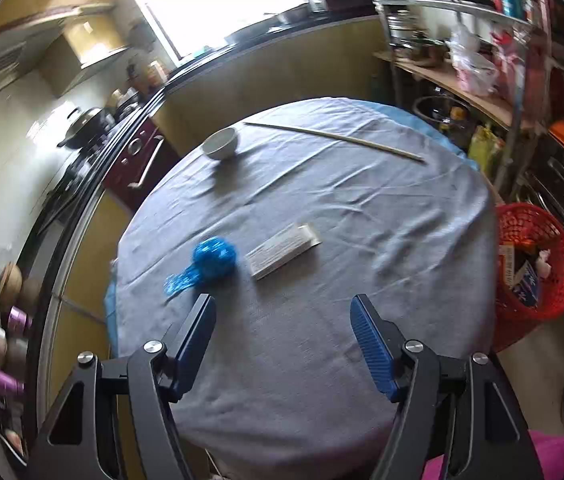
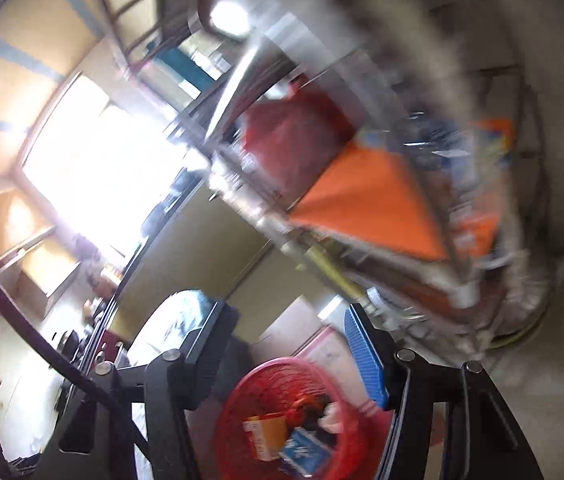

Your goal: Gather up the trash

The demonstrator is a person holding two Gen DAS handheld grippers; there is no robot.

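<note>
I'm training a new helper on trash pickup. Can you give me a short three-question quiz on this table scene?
1. True or false: the left gripper is holding the crumpled blue plastic wrapper.
2. What lies nearest that wrapper on the grey tablecloth? A) white ceramic bowl B) flat pale paper packet C) long thin wooden stick
3. Fill in: the red plastic mesh basket stands on the ____ beside the table.

Key: 1 false; 2 B; 3 floor.
</note>
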